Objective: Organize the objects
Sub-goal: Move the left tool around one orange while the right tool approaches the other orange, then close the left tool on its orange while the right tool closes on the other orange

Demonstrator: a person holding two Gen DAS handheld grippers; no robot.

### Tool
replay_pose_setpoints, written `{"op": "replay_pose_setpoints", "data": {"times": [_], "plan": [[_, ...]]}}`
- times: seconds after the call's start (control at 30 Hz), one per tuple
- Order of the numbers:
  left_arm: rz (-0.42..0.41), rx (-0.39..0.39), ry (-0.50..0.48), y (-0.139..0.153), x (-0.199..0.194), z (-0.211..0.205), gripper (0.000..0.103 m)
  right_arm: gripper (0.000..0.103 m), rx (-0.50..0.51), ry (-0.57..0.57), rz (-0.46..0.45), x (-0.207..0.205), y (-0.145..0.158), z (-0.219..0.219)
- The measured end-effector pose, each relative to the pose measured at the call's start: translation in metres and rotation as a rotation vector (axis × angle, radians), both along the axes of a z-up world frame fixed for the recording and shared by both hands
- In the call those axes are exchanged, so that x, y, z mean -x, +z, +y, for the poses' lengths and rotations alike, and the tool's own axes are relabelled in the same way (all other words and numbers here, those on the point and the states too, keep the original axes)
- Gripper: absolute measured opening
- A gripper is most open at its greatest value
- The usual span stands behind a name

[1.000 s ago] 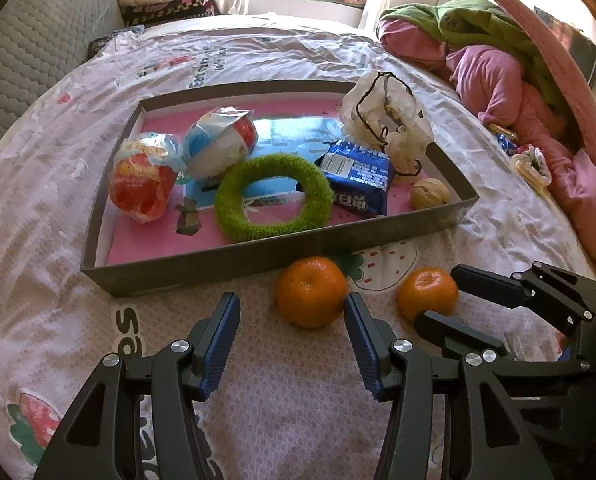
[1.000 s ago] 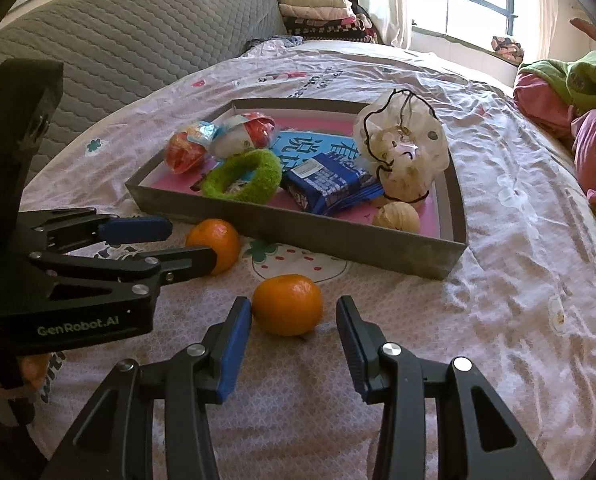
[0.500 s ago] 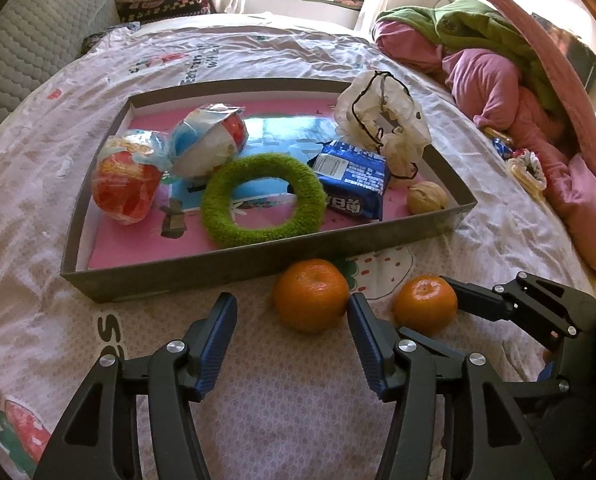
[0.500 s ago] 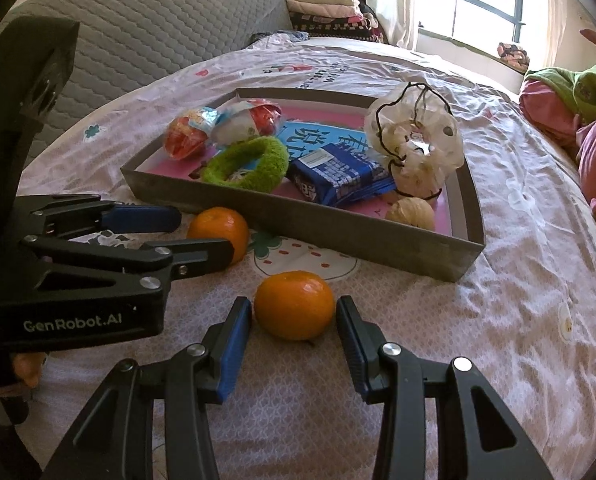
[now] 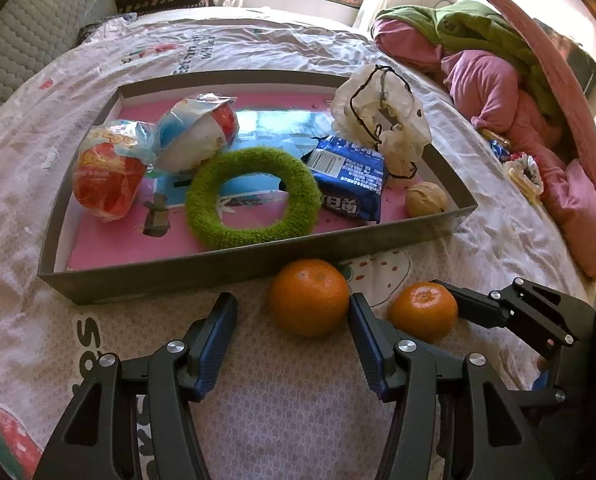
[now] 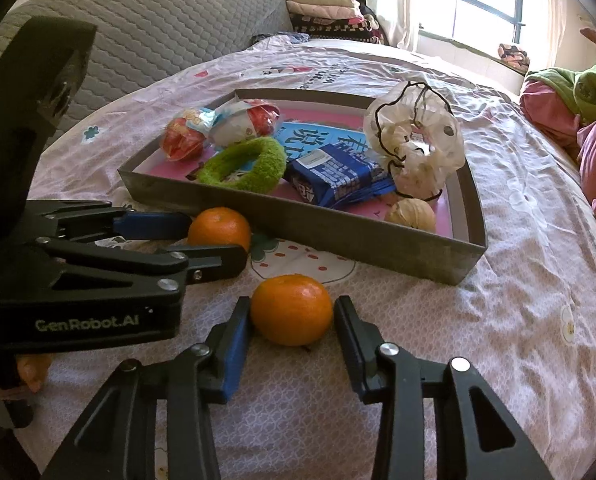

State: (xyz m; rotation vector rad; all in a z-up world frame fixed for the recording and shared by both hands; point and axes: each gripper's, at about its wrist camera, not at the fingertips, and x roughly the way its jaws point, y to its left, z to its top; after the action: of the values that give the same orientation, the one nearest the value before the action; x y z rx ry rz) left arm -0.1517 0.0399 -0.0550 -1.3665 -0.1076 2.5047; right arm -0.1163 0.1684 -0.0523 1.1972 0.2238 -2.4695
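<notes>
Orange fruit, left (image 5: 308,303): on the bedsheet before the tray (image 5: 258,258), nearer the fingers than before.
Left gripper (image 5: 290,320): spread, right pad at the fruit.
Right gripper (image 6: 292,320): jaws just closing around second orange (image 6: 292,309); left pad touching, right pad apart.

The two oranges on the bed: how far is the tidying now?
Done: the tray holds the green ring, walnut and blue packet. In hand: left gripper straddles one orange, right gripper, jaws just closing, straddles the other orange. Remaining: both lie outside the tray, neither lifted.
</notes>
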Motion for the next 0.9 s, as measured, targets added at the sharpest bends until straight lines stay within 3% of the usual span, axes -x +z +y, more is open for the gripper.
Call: {"op": "replay_pose_setpoints", "data": {"times": [0.13, 0.43, 0.9], "plan": [[0.006, 0.004, -0.001, 0.0, 0.003, 0.001, 0.041, 0.039, -0.003, 0.004, 0.004, 0.0, 0.0, -0.001], [0.013, -0.033, -0.001, 0.006, 0.005, -0.005, 0.04, 0.039, 0.002, 0.004, 0.004, 0.0, 0.002, -0.001], [0.102, 0.02, 0.023, 0.036, -0.008, -0.009, 0.04, 0.039, 0.02, -0.013, 0.041, -0.001, 0.016, 0.007]]}}
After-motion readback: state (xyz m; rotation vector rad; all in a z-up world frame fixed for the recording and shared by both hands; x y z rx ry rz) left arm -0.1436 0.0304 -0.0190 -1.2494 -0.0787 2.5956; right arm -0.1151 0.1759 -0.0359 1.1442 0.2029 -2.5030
